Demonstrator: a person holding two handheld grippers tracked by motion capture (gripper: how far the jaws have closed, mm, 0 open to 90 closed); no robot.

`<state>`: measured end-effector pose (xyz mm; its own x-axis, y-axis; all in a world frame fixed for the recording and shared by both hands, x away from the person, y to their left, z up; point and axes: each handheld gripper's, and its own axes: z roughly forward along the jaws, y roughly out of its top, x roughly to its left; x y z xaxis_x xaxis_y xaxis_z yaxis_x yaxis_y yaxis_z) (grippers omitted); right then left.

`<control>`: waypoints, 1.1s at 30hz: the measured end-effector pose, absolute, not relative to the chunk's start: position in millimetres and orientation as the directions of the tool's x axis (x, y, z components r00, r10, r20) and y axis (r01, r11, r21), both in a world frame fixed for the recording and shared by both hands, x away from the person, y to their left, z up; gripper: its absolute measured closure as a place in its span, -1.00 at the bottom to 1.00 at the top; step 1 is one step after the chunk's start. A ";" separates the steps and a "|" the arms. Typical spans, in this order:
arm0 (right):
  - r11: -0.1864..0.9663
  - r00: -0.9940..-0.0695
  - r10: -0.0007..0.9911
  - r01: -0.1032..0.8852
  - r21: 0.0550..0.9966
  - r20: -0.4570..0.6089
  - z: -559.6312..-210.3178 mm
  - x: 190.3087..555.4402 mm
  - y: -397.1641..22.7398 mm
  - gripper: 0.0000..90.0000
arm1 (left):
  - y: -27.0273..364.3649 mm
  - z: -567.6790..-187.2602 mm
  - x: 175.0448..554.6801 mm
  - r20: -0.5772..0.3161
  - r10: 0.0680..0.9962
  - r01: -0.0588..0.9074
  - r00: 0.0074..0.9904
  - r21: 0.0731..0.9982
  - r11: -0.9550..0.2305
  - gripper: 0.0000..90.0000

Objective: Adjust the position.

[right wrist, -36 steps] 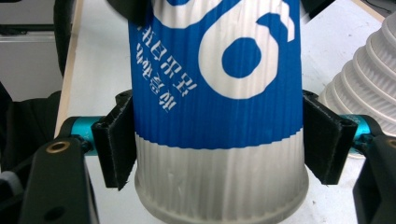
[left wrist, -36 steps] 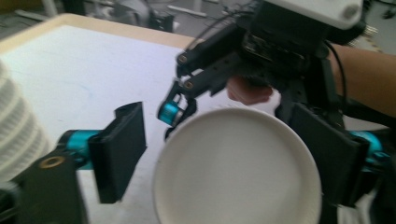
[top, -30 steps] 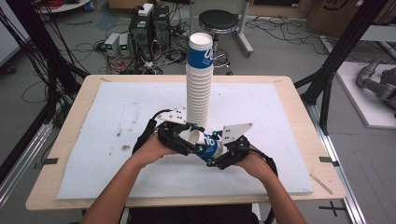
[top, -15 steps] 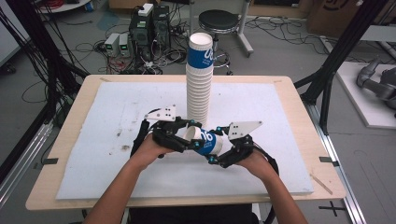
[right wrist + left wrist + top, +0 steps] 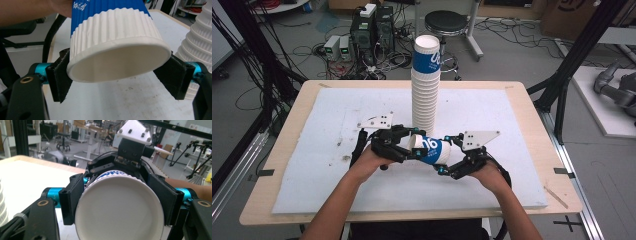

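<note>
- High view: a blue and white paper cup (image 5: 432, 150) lies on its side in the air, just above the white mat (image 5: 337, 180) on the table (image 5: 267, 212).
- It is at the near middle of the mat, just in front of a tall stack of cups (image 5: 426, 85) that stands upright.
- One gripper holds each end of the cup.
- The left gripper (image 5: 412, 146) has the end with the white rim. The right gripper (image 5: 446, 159) has the blue end.
- Left gripper view: the left gripper (image 5: 117, 202) is clamped on the cup (image 5: 120, 212). Its two black pads (image 5: 71, 198) press on the two sides, and the round white end faces the camera.
- Behind the cup you can see the right gripper (image 5: 132, 150) with its pale plate on top.
- Right gripper view: the right gripper (image 5: 117, 77) is squeezed on the cup (image 5: 112, 37) too. Its pads (image 5: 60, 77) sit tight on each side of the white ribbed end.
- The stack of cups (image 5: 200, 45) stands close by, at the right edge.
</note>
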<state>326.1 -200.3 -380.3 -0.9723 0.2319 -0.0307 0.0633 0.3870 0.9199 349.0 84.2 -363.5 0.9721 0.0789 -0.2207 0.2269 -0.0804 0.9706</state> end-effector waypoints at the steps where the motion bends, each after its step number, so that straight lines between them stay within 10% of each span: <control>1: 0.388 -0.972 0.231 0.064 0.919 -0.030 -380.6 326.2 -199.9 -0.54 | 83.1 -363.4 347.8 -0.223 0.101 0.232 0.970 0.968 -0.091 -0.33; 3: 0.418 -0.970 0.238 0.057 0.907 -0.048 -380.9 327.0 -200.0 -0.51 | 80.6 -363.6 346.5 -0.220 0.169 0.242 0.961 0.962 -0.126 -0.67; 23: 0.562 -0.974 0.200 0.022 0.827 -0.110 -375.4 324.3 -201.4 -0.49 | 79.4 -373.5 345.4 -0.127 0.072 0.144 0.989 0.928 -0.344 -0.35; 33: 0.285 -0.969 0.234 0.152 0.946 0.085 -368.5 327.7 -213.2 -0.62 | 92.9 -382.5 346.8 -0.178 0.043 0.180 0.983 0.983 -0.038 -0.36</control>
<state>327.7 -213.2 -368.5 -0.9686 0.2340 0.0846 0.1516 0.2853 0.9464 346.8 92.9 -382.5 0.9831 0.0426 -0.1782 0.1799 -0.0381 0.9830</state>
